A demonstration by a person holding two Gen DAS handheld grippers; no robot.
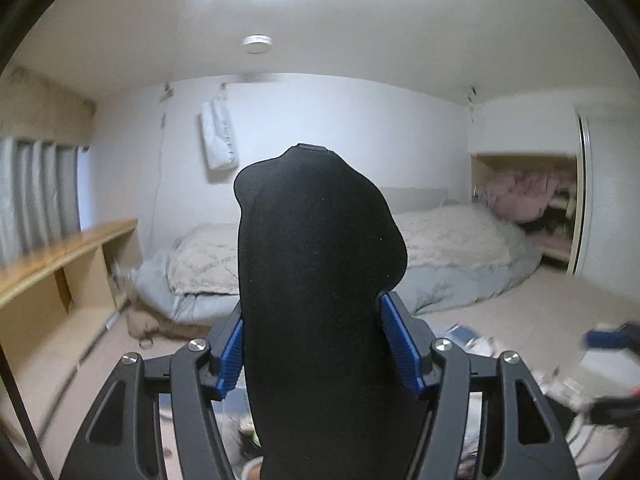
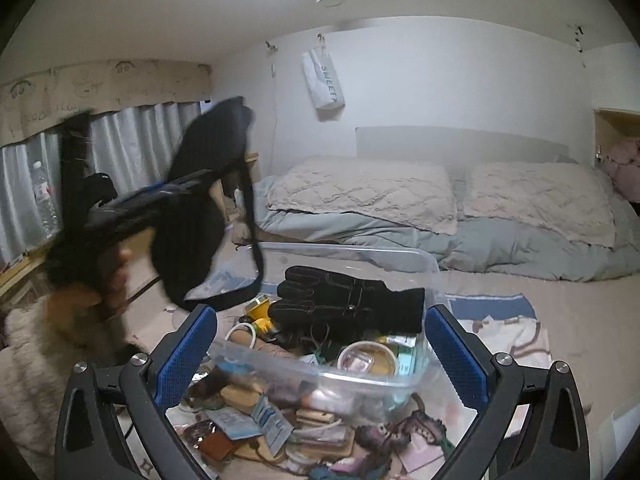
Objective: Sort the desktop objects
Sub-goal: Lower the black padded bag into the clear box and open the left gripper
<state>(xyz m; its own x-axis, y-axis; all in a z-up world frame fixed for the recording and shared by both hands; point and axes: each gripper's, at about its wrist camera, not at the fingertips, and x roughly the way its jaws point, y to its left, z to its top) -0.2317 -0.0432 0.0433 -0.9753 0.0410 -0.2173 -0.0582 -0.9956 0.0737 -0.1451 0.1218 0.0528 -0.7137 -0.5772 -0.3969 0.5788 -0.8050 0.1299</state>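
**A:** ok so what's the left gripper doing? In its own view the middle of the frame is basically all one big black fabric thing.

**B:** yep, it's pinching that black pouch, blue pads pressed on both sides of it. In the right wrist view you can see the same pouch at the left of the frame, up in the air and blurred, a strap dangling off it, with a hand under the tool.

**A:** and the right gripper?

**B:** jaws spread wide, nothing between the pads. It sits at lower centre of its frame, over a clear plastic bin full of clutter. A pair of black gloves lies on top of the pile, with a yellow item just left of them.

**A:** background?

**B:** a bed at centre right.
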